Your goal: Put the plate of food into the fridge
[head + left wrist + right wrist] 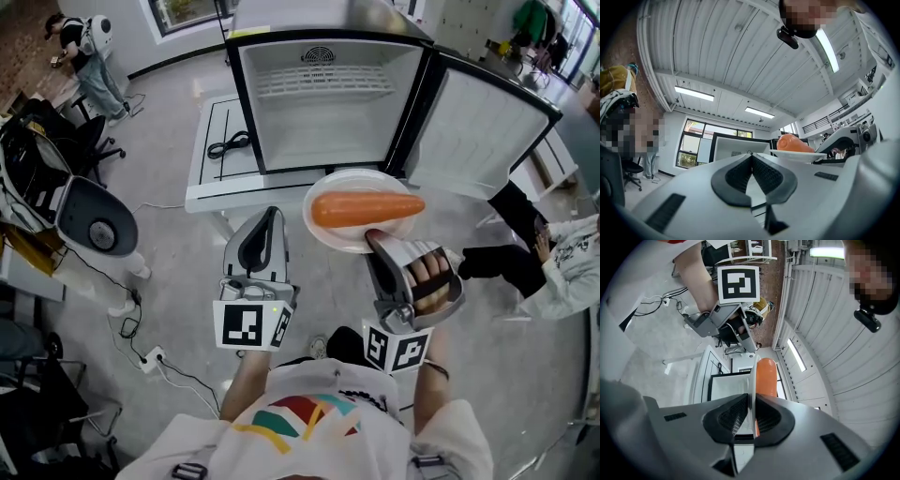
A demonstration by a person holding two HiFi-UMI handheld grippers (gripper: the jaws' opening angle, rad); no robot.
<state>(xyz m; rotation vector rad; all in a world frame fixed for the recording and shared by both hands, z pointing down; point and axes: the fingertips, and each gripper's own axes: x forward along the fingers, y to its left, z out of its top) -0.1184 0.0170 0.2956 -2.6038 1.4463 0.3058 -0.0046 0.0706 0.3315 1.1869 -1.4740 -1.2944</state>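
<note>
My right tool (375,242) pinches the round white plate (323,220) by its rim; my left tool (267,225) is closed, empty. Any tilt and the smooth orange carrot (366,208) rolls off before the open white fridge (319,127).

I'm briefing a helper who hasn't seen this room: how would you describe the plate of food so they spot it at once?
Find the small fridge standing open on the white table. Just in front of it, the right claw grips the rim of a white plate, the only dish around, carrying one orange carrot.
</note>
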